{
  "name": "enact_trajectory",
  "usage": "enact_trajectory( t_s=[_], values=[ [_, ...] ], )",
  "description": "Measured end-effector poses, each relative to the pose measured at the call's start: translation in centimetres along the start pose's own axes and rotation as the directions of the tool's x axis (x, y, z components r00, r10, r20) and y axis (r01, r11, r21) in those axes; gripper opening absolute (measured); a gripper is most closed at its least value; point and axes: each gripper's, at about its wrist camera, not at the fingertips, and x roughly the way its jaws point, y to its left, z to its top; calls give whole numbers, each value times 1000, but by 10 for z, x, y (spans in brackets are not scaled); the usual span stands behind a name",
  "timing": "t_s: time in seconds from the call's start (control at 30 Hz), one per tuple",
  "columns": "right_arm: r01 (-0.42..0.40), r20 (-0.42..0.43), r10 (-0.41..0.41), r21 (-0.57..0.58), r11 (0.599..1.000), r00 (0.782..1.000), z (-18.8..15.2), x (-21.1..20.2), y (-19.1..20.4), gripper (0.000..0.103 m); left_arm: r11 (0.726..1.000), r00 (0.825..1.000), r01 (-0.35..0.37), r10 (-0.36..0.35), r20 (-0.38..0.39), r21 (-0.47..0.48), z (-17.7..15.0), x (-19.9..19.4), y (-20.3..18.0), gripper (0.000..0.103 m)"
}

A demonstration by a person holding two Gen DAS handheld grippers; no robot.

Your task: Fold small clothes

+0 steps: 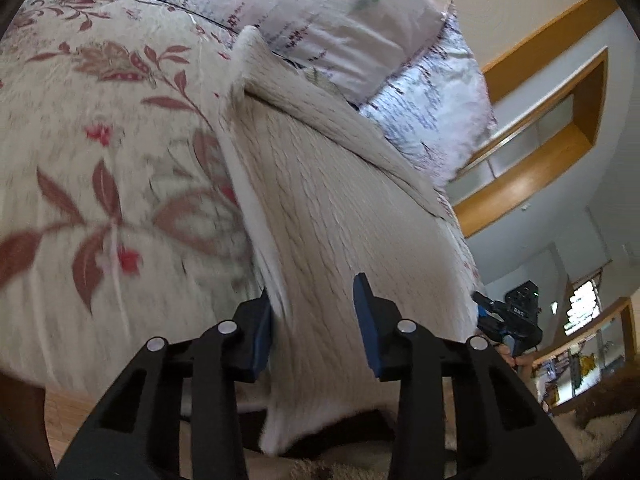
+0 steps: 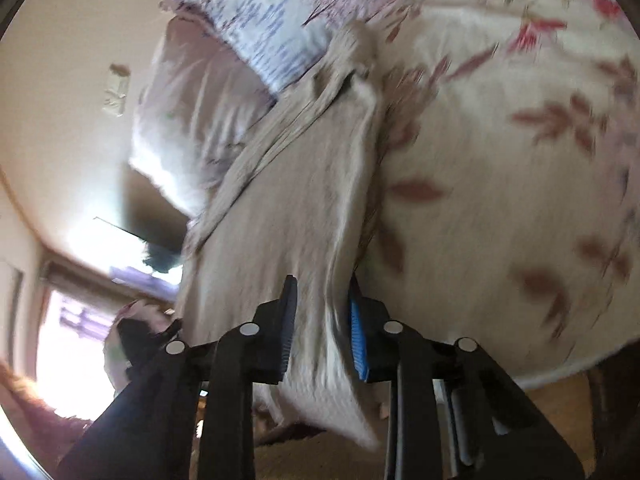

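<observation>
A cream cable-knit sweater (image 1: 320,200) lies stretched over the edge of a bed, its lower hem hanging toward the floor. My left gripper (image 1: 316,320) has its jaws well apart, with the sweater's hem between the blue pads (image 1: 366,320). In the right wrist view the same sweater (image 2: 288,208) runs up the bed. My right gripper (image 2: 320,328) is closed narrowly on a fold of the hem. A sleeve (image 2: 280,136) lies bunched along the sweater's left side.
The bed has a floral quilt (image 1: 104,152) with red and pink leaves. Pillows (image 1: 320,12) lie at the head. Wooden wall shelves (image 1: 540,140) are at right. The other gripper (image 1: 508,320) shows beyond the sweater's edge. Wooden floor (image 2: 540,412) lies below.
</observation>
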Motion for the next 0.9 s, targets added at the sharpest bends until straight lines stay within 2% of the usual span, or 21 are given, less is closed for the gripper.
enact_trajectory(
  t_s=[0.03, 0.13, 0.4, 0.5, 0.57, 0.7, 0.8, 0.9],
  values=[
    [-11, -10, 11, -1, 1000, 1000, -5, -1, 1, 26, 1000, 1000, 7, -7, -5, 8, -4, -2, -2, 37],
    [-31, -51, 30, -28, 999, 998, -20, 0, 7, 16, 999, 999, 27, -27, -25, 23, -19, -7, -8, 37],
    [-9, -106, -5, -132, 991, 994, -35, 7, 26, 16, 998, 998, 29, -26, -61, 48, -38, -9, -17, 28],
    [31, -100, -50, -185, 982, 994, -37, 8, 33, 14, 998, 997, 11, -7, -77, 54, -38, -6, -17, 16],
    [57, -70, -74, -221, 974, 995, -36, 6, 40, 9, 998, 996, -6, 12, -88, 65, -36, -3, -18, 8],
    [126, 57, -113, -325, 937, 992, -30, -6, 60, 8, 993, 998, -46, 51, -44, 110, -27, -6, -25, 7],
    [207, 177, -146, -404, 891, 973, -25, -14, 77, 8, 985, 995, -98, 95, 25, 139, -9, -15, -29, 6],
    [309, 308, -179, -450, 838, 934, -18, -18, 90, 8, 973, 982, -169, 153, 111, 155, 13, -23, -34, 6]
  ],
)
